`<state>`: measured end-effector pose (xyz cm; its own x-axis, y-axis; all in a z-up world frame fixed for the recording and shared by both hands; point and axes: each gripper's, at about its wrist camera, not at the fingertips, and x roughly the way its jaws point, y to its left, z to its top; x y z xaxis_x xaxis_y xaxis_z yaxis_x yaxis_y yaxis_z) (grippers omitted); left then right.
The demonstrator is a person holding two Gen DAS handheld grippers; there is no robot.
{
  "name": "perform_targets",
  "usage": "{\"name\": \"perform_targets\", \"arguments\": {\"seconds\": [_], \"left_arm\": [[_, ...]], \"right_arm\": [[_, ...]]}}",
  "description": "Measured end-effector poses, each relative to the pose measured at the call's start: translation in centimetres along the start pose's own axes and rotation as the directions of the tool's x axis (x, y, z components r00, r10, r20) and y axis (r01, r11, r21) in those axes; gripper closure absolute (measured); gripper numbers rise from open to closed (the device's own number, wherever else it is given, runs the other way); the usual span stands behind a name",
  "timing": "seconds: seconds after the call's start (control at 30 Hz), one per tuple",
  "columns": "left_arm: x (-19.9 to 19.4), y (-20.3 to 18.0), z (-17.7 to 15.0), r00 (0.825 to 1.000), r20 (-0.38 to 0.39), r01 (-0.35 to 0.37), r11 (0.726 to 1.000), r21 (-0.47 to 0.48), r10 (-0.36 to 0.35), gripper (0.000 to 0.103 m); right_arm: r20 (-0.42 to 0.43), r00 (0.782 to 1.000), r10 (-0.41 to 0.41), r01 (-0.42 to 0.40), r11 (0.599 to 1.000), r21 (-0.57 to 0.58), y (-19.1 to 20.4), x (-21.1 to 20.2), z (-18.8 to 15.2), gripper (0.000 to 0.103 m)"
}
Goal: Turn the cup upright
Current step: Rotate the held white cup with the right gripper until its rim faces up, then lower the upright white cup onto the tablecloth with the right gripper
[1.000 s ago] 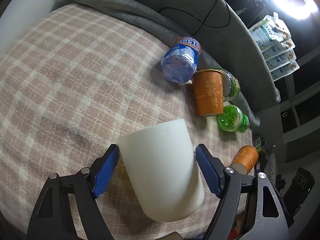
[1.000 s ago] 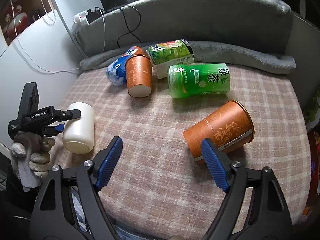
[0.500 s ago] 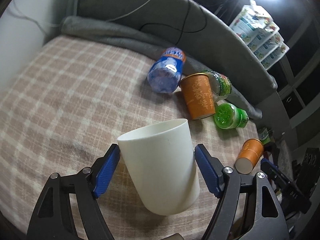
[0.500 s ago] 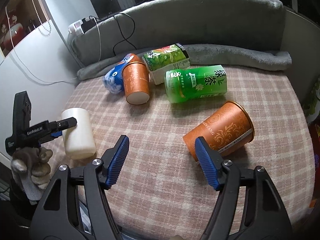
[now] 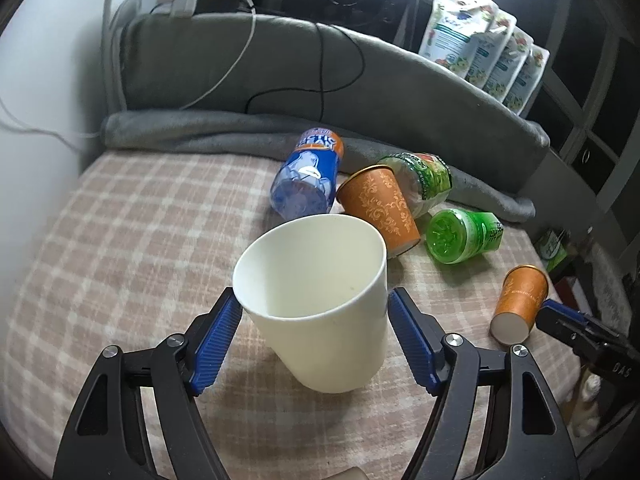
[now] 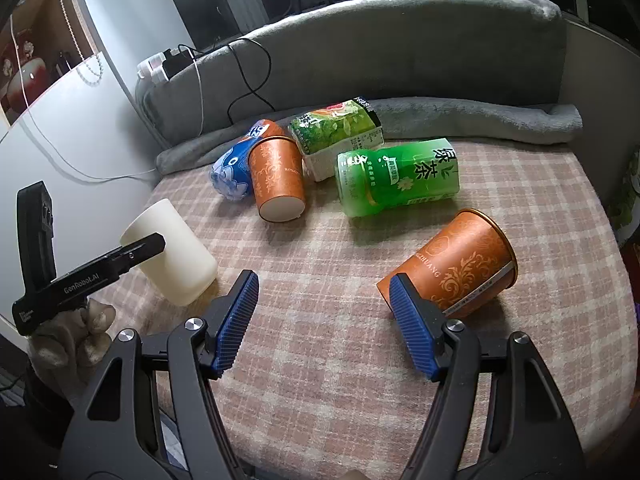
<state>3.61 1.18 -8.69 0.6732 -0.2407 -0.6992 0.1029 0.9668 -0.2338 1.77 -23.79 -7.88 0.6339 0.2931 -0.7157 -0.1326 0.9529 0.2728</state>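
A plain white cup (image 5: pixel 320 300) stands nearly upright, mouth up and tilted a little, with its base on the checked cloth. My left gripper (image 5: pixel 314 332) is shut on it, blue pads pressing both sides below the rim. The cup also shows in the right wrist view (image 6: pixel 170 256), at the left beside the left gripper's finger. My right gripper (image 6: pixel 324 322) is open and empty above the cloth, its right pad next to an orange paper cup (image 6: pixel 456 266) lying on its side.
Lying on the cloth (image 6: pixel 320 360) at the back are a second orange cup (image 6: pixel 276 178), a blue bottle (image 6: pixel 230 170), a green tea bottle (image 6: pixel 396 178) and a green carton (image 6: pixel 336 134). A grey blanket roll (image 6: pixel 460 122) and cables lie behind.
My left gripper has tipped the white cup from lying on its side to nearly upright, mouth now up. My right gripper has moved slightly closer to the cloth.
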Motion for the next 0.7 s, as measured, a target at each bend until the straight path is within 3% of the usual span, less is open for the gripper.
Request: {"name": "perform_targets", "arguments": {"seconds": [0.7], "left_arm": [[0.4, -2.8, -1.2, 0.997, 0.050, -0.063, 0.984, 0.169, 0.056, 0.028]], "right_arm": [[0.015, 1.000, -0.015, 0.015, 1.000, 0.009, 0.0, -0.4, 0.0, 0.032]]}}
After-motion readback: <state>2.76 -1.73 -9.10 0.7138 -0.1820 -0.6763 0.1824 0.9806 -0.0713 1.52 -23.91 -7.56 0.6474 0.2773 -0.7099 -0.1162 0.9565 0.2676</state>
